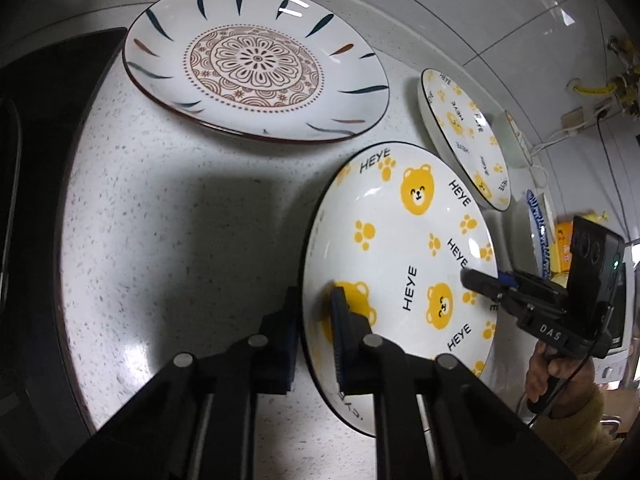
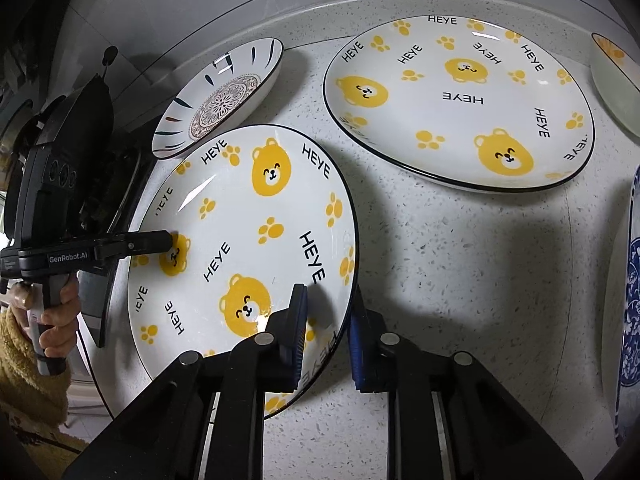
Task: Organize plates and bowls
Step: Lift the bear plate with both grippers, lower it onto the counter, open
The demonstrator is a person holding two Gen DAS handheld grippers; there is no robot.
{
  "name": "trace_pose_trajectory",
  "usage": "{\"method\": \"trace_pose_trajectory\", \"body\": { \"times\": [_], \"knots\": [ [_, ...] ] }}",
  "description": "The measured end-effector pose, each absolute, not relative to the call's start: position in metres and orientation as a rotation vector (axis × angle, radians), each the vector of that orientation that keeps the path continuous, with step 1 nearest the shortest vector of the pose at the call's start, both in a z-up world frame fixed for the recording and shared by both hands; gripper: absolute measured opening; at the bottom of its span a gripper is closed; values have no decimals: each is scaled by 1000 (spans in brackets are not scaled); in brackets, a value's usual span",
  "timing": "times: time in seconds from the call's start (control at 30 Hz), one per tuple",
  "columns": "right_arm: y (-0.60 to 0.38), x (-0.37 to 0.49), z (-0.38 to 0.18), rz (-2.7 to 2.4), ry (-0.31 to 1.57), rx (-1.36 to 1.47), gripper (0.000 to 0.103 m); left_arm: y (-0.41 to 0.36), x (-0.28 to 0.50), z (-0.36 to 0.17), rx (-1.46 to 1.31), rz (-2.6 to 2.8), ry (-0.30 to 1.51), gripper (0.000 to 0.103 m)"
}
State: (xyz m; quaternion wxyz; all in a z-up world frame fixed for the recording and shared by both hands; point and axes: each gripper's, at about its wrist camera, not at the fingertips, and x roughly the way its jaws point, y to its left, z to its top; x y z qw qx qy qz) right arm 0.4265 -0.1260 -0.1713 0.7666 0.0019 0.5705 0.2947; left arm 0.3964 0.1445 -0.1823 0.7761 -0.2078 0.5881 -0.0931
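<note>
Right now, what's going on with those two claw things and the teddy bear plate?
Left gripper and right gripper each clamp opposite rims of the near bear plate. Second bear plate and mandala plate sit apart behind. Nothing between.

Between the fingers of the left gripper (image 1: 316, 332) sits the rim of a bear-print plate (image 1: 400, 248), glazed ceramic, glossy enough to throw bright streaks. The gripper's arms look like matt black plastic with dull silver metal pins, and its pads (image 1: 340, 332) are ribbed and blue. The right gripper (image 2: 328, 332) has the same finish, closed on the opposite rim. Beyond the fingertips, the mandala plate (image 1: 256, 64) and a second bear-print plate (image 2: 460, 96) carry the same smooth shiny glaze. The countertop (image 1: 180, 208) is pale speckled stone, polished, with soft reflections.
</note>
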Motion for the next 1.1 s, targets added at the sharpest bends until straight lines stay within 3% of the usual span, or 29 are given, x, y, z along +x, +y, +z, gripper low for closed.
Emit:
{"method": "trace_pose_trajectory", "body": {
  "times": [0.37,0.67,1.1],
  "knots": [
    [-132,411,-159,620,1205,24,15,143,374,-168,-438,-177,1254,14],
    [-129,361,-142,644,1190,19,15,146,313,-147,-402,-160,1252,14],
    [-100,308,-170,680,1248,18,14,169,261,-165,-397,-138,1300,15]
  ]
}}
